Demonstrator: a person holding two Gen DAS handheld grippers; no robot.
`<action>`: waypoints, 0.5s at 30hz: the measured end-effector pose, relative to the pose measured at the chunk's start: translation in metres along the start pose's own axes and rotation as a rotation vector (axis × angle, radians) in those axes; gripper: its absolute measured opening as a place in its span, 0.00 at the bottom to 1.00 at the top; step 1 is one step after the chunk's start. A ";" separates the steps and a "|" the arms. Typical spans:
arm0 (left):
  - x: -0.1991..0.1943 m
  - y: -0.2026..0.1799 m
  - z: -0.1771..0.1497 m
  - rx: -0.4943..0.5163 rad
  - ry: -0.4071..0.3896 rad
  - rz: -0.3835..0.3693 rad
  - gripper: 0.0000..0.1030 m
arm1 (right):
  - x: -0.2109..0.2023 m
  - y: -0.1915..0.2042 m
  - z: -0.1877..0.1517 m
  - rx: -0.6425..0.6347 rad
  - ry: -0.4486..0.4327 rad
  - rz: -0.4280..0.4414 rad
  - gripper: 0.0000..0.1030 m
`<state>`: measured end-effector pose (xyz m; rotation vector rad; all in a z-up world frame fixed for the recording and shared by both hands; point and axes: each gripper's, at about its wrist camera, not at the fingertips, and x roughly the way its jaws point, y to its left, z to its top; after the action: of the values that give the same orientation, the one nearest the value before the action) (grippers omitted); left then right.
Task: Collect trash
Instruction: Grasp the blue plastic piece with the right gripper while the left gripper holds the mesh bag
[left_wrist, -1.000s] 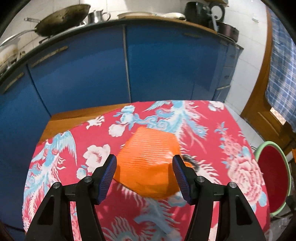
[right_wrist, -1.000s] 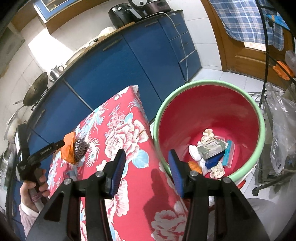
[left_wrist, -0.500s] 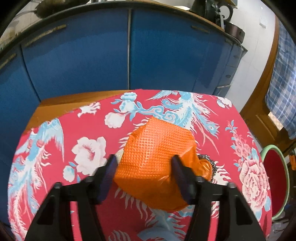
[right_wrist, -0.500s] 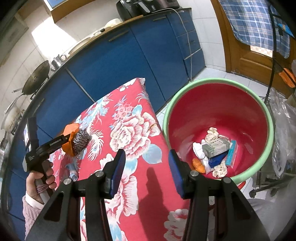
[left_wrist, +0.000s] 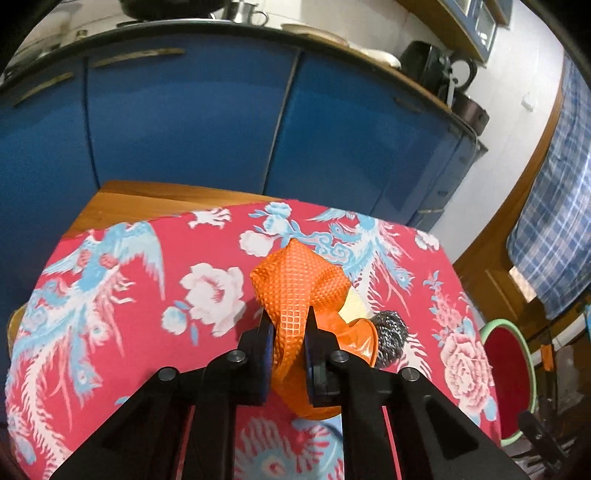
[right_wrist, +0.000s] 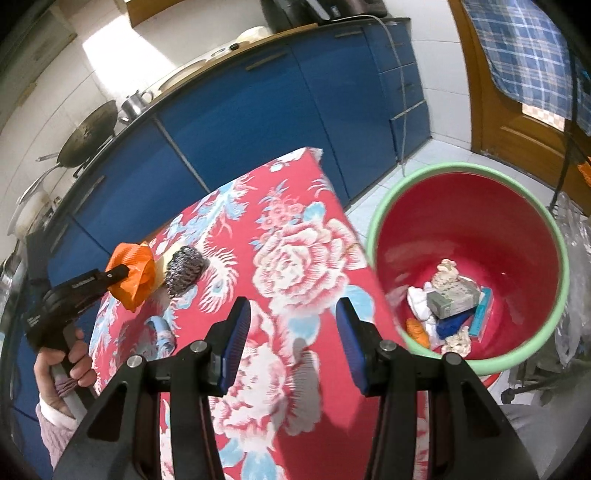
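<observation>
No lettering can be read. The left tongs (right_wrist: 120, 272) carry a pale printed mark along their black body, too small and blurred to make out, and the grey box (right_wrist: 454, 301) in the bucket shows only fuzzy print.

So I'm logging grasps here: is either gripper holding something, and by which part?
The left gripper is shut on the orange glove, pinching a bunched fold near its middle. The right gripper is open and holds nothing.

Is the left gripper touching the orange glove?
Touching. In the left wrist view, the left gripper has both fingers pressed against the orange glove, pinching it, with no gap on either side.
</observation>
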<state>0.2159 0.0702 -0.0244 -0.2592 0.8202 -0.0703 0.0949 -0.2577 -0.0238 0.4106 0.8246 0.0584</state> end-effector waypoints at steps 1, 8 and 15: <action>-0.005 0.002 -0.001 -0.006 -0.007 -0.001 0.13 | 0.002 0.004 -0.001 -0.008 0.005 0.007 0.49; -0.041 0.025 -0.019 -0.055 -0.057 0.025 0.13 | 0.019 0.042 -0.006 -0.092 0.041 0.053 0.49; -0.053 0.049 -0.038 -0.092 -0.049 0.072 0.13 | 0.045 0.087 -0.015 -0.202 0.105 0.101 0.49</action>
<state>0.1501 0.1184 -0.0236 -0.3167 0.7844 0.0416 0.1239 -0.1635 -0.0318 0.2600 0.8917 0.2573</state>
